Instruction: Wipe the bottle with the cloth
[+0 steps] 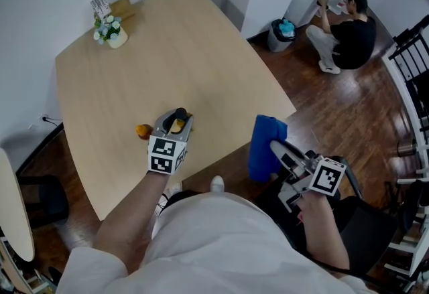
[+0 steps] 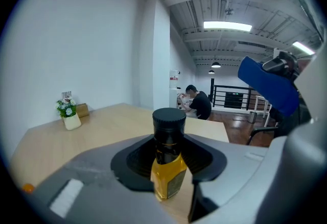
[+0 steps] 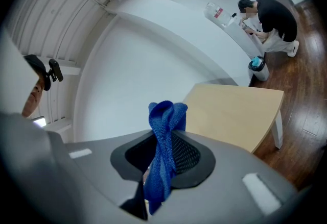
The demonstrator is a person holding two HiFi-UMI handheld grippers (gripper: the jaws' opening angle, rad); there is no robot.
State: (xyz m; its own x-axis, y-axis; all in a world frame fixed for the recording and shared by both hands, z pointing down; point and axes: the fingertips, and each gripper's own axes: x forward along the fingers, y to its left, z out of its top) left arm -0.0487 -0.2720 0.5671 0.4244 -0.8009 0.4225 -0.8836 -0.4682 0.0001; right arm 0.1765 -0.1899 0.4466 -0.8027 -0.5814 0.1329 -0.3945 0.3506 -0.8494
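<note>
Bottle (image 2: 167, 167) pinched in left hand-held gripper (image 1: 176, 121) over worktop (image 1: 201, 51); right hand-held gripper (image 1: 276, 147) clamps blue cloth (image 1: 263, 152) off near-right edge.

White shirt (image 1: 214, 239); grey left gripper (image 1: 177, 121), grey right gripper (image 1: 275, 147), black-and-white marker cubes (image 1: 165, 154)

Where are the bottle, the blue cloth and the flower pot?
bottle (image 2: 169, 169): left gripper view, on its yellow body.
blue cloth (image 3: 164, 156): right gripper view, on its twisted middle.
flower pot (image 1: 117, 39): head view, on the pot's side.
</note>
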